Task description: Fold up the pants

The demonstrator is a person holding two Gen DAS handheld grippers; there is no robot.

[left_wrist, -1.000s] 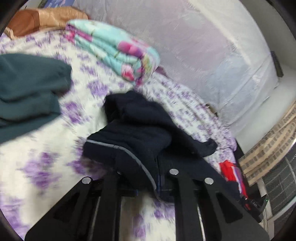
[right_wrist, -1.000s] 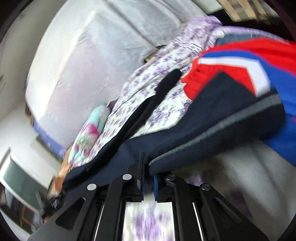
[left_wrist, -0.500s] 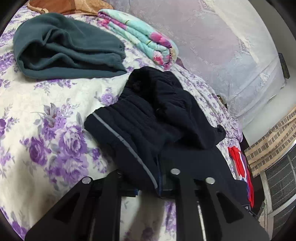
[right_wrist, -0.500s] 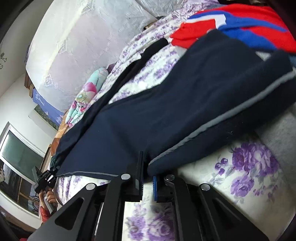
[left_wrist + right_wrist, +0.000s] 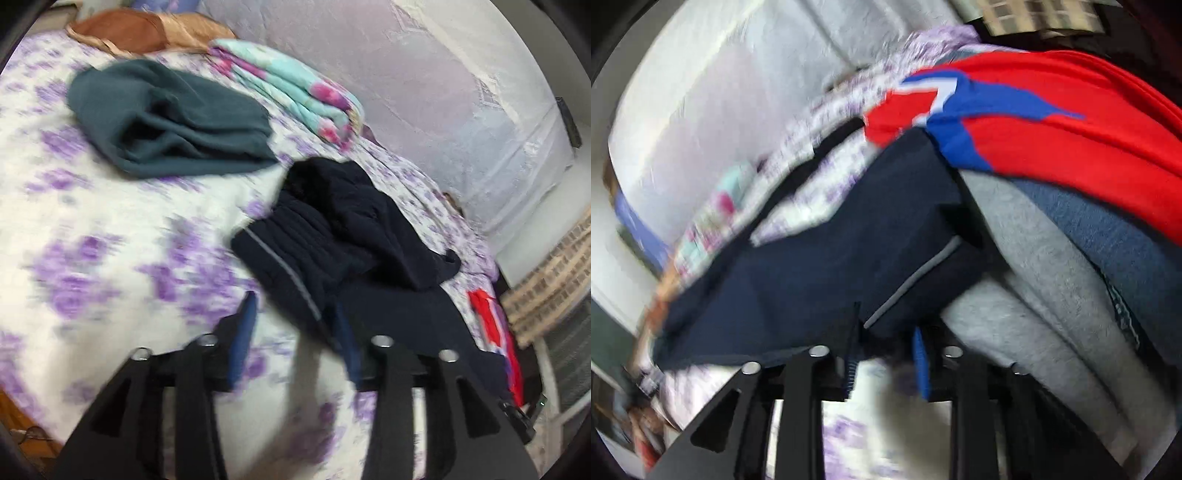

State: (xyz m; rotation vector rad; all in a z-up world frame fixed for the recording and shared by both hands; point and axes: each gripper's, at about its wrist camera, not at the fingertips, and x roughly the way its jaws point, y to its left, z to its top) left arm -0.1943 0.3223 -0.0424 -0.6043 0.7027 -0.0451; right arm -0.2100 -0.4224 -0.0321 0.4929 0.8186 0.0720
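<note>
Both grippers have just been opening: the left gripper (image 5: pixel 295 332) and right gripper (image 5: pixel 884 345) now stand parted, releasing the navy pants (image 5: pixel 343 243), so this fold looks laid. The pants lie bunched on the floral bedsheet (image 5: pixel 110 229). Open sheet lies leftward; a clothes pile (image 5: pixel 1052 258) crowds the right edge.
</note>
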